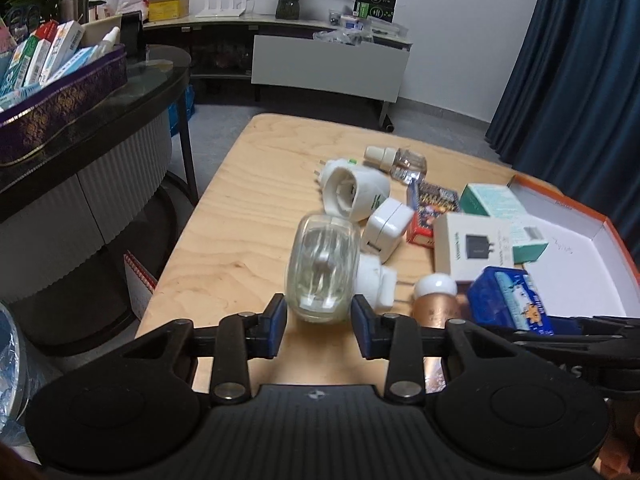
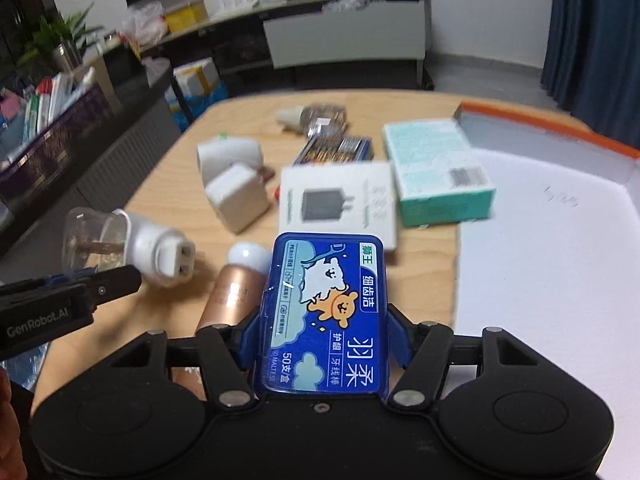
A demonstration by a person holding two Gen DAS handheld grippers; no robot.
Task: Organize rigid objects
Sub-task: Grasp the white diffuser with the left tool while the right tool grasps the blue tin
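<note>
Right wrist view: we're pinching the blue floss box (image 2: pixel 324 312) in the right gripper (image 2: pixel 322 344) while the left gripper (image 1: pixel 319 322) is clamping the clear bottle (image 1: pixel 322 268); we're keeping both level toward the tray (image 2: pixel 540 260).

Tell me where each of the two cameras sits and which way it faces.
Left wrist: on the left claw, looking forward and down over the wooden table; its claw is shut on a clear bottle.
Right wrist: on the right claw, looking down the table at the orange-edged box; its fingers flank a blue box; the left claw shows at left.
Shared: the clear bottle, the white charger box, and the shelf behind.
</note>
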